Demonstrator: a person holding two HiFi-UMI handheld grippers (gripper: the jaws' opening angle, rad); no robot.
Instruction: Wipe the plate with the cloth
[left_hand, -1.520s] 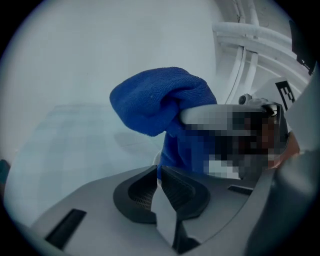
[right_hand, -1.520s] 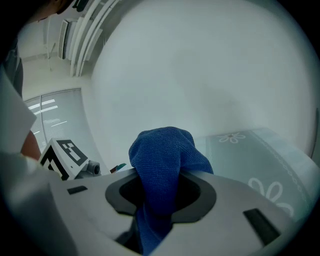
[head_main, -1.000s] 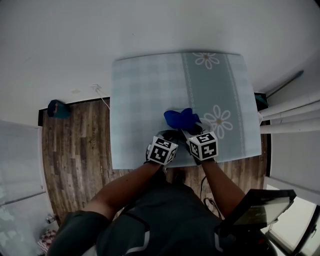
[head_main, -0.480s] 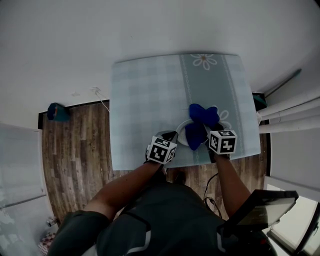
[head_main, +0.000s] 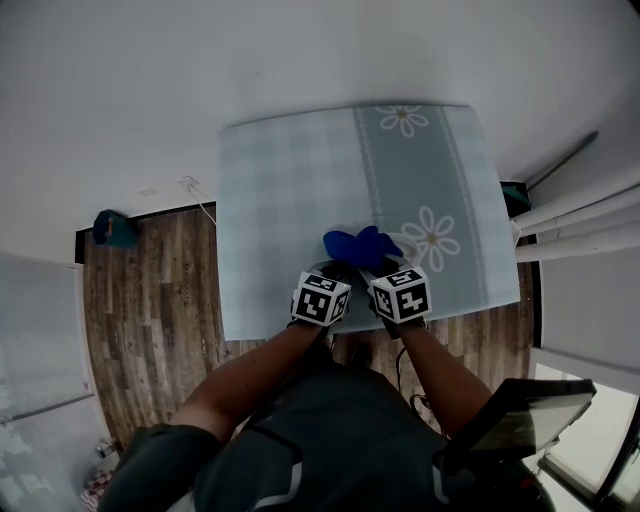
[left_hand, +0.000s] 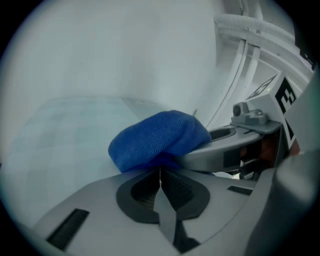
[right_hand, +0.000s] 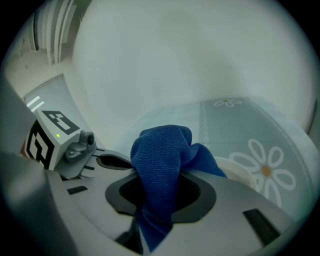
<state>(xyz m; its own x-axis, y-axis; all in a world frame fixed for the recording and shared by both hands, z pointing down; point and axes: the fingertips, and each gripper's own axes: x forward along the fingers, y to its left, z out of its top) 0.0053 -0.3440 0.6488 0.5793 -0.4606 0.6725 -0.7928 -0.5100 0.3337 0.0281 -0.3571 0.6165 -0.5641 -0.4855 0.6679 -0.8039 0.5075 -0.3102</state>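
**Tabletop: right tool clamped on cloth, left tool closed with nothing seen in it**

Table (head_main: 280, 200) has a pale blue checked cover with a darker stripe and daisy prints; wood floor (head_main: 150, 300) shows to its left and along the near edge.

Nearest to you: both forearms reach in from the bottom of the head view, side by side. The marker cubes sit almost touching, right at the near table edge.

Left gripper (left_hand: 160, 172): jaws pressed together, pads meeting in a thin line. I can't make out anything between them. The tips sit just short of the cloth and point at its underside.

Right gripper (right_hand: 160, 192): jaws closed on the cloth (right_hand: 162, 150). The blue fabric is bunched between the pads. A lump stands above the tips and a tail hangs below them. From the left gripper view, one of the right tool's jaws sits just right of the cloth, touching it.

Plate (right_hand: 240, 170): only a sliver of white rim shows, just right of the cloth and behind the right jaw. In the head view the grippers and cloth cover most of it. I can't tell whether the cloth touches the plate surface.

Just beyond the plate rim, to the right, is a daisy print (head_main: 432, 238); a second daisy (head_main: 405, 120) is at the far table edge.

Further out: a teal object (head_main: 110, 228) lies on the floor by the wall, well left of the table. A thin white cable (head_main: 200, 195) runs from the wall toward the table's left edge. White rails (head_main: 580, 225) angle in at the right. A plain white wall sits behind everything.
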